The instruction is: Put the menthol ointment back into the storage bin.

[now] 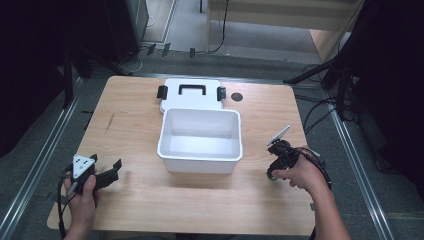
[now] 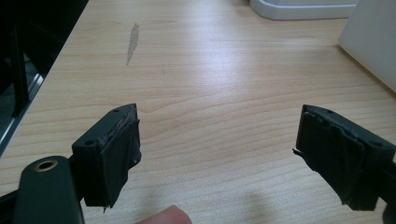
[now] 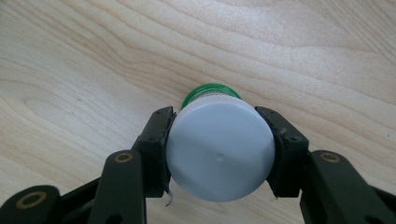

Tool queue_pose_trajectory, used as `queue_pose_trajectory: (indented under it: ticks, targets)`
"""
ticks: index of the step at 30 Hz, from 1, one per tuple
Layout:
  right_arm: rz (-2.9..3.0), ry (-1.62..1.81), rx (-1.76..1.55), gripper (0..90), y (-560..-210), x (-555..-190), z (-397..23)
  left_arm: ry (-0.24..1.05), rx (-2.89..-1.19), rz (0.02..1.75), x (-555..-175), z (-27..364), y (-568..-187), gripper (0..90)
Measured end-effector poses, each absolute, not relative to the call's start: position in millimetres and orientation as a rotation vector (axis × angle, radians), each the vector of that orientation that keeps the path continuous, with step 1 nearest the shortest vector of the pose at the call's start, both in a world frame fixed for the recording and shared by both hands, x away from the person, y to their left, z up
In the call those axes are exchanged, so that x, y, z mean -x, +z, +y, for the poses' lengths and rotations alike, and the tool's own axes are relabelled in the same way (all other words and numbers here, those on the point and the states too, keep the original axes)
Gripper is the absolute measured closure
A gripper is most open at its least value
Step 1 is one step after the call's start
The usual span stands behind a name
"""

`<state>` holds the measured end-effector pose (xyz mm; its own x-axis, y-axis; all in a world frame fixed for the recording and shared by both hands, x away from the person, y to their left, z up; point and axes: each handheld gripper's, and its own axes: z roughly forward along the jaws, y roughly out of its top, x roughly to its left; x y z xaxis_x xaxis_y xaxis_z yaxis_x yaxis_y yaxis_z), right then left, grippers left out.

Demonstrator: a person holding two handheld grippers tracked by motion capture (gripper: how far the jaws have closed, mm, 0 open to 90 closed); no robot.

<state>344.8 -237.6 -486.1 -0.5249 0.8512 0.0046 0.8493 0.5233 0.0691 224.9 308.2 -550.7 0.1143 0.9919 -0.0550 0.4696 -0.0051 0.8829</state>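
The left tongs (image 1: 112, 171) rest near the left edge of the light wooden bench (image 1: 135, 130), jaws spread wide with only bare wood between them — nothing is held. To their right, at the centre of the bench, stands one white rectangular plastic bin (image 1: 200, 140), open at the top and empty as far as the high view shows; its long axis runs left to right. Touching its far wall lies one white flat lid with a black handle and two black side clips (image 1: 191, 93). One small dark round mark (image 1: 237, 97) sits on the bench just right of the lid. Further right, the right tongs (image 3: 219, 151) are closed on one small bottle with a white round screw cap and a green collar (image 3: 219, 149): both pads press the cap's sides, and the bottle appears to stand upright on the bench, its long axis vertical. The controlling relation — the bin lies to the left of the gripped bottle, near but apart. The right hand (image 1: 297, 174) is the nearer one, so a lift and leftward carry to the bin is the likely move.
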Motion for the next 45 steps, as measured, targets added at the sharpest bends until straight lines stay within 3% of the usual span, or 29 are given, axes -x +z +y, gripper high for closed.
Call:
queue_pose_trajectory:
  ticks: [18,45]
  targets:
    - [2.812,0.114,-1.281,51.4,-436,-350,-218,0.819,-1.591,1.463,-225,308,-551,14.6]
    - [2.819,0.083,-1.212,51.4,-372,-372,-165,0.814,-1.583,1.466,-225,309,-551,14.6]
